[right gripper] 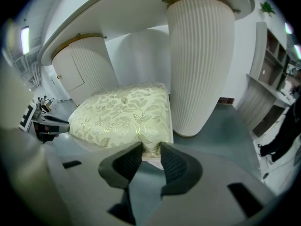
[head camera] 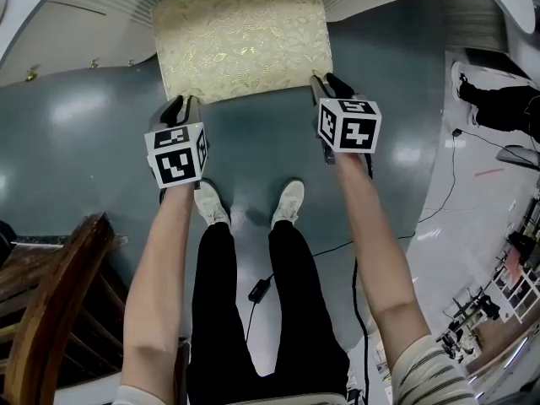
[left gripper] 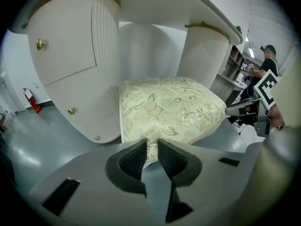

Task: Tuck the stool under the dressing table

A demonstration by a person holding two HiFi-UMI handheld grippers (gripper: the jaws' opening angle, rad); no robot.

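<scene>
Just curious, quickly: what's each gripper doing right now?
Left gripper: closed on a near corner of the stool.
Right gripper: closed on the stool's other near corner.

**Bright, even room light; heavy bending in the gripper views**

Soft overhead light is filling the room, and pale glare patches are shining on the grey floor point(head camera: 80, 108). Shadows are staying faint, pooling only under the dressing table point(left gripper: 66, 51). The stool point(head camera: 242, 36) is showing sharp, its gold leaf pattern glinting. In both gripper views the wide lens is bowing straight lines into curves and black corners are ringing the picture. Pale out-of-focus smears are covering the left gripper view's right edge and the right gripper view's left edge.
</scene>
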